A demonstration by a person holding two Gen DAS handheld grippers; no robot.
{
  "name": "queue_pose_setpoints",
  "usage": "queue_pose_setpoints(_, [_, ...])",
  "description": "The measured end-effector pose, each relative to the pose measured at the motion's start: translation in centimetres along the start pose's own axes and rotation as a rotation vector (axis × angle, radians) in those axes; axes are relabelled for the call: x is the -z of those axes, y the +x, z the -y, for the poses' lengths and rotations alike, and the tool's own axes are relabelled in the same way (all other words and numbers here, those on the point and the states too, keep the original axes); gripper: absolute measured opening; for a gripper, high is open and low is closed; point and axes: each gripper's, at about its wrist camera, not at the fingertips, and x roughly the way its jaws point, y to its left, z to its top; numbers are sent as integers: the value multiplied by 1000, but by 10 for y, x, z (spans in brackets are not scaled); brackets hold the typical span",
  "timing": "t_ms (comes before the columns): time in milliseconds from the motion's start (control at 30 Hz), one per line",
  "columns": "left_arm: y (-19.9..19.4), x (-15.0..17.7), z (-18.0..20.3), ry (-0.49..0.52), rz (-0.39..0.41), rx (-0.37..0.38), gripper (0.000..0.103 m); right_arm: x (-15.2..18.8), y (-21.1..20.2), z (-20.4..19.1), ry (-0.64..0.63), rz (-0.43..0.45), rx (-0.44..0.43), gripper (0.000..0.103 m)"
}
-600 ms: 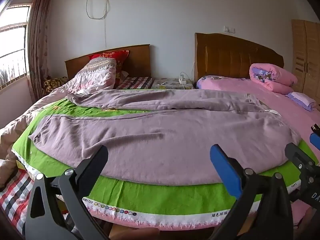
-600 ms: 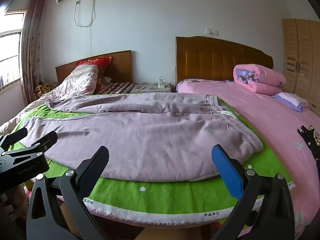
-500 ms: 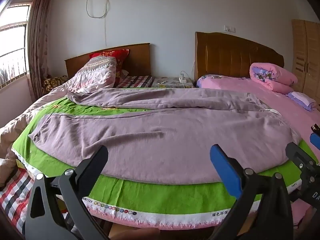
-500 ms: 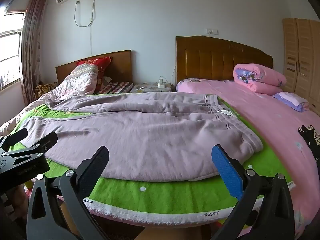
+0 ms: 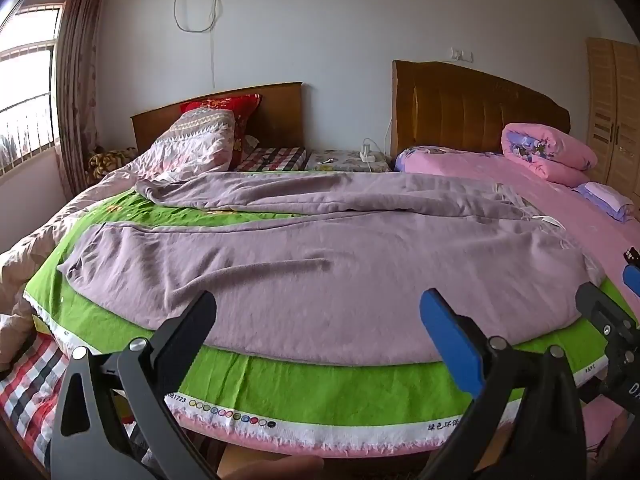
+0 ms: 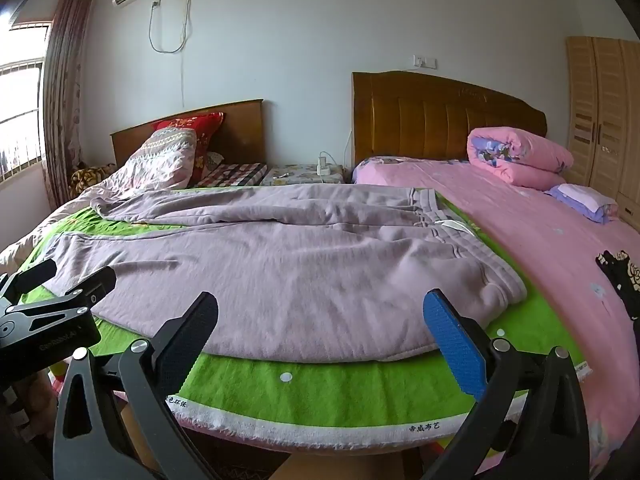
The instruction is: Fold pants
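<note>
Mauve pants (image 5: pixel 320 272) lie spread flat across a green cloth (image 5: pixel 320 392) on the bed, legs toward the left and waistband (image 6: pixel 460 232) at the right. One leg lies near me, the other farther back (image 5: pixel 280 196). My left gripper (image 5: pixel 318 316) is open and empty, hovering over the pants' near edge. My right gripper (image 6: pixel 320 316) is open and empty, above the near edge close to the waist end. The left gripper also shows in the right wrist view (image 6: pixel 52 312).
The green cloth's white selvedge (image 6: pixel 320 432) marks the bed's front edge. A pink sheet (image 6: pixel 560 264) covers the bed to the right, with a rolled pink quilt (image 6: pixel 520 156). Pillows (image 5: pixel 200 148) and headboards stand at the back. A wardrobe (image 6: pixel 604 120) is far right.
Both grippers have shifted only slightly; the view sits a touch lower. The pants lie as before.
</note>
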Motion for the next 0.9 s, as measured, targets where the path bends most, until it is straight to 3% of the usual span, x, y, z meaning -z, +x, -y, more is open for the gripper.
queue_pose_setpoints(900, [5, 1, 1, 0, -23, -5, 102, 1, 1, -1, 0, -2, 1, 99])
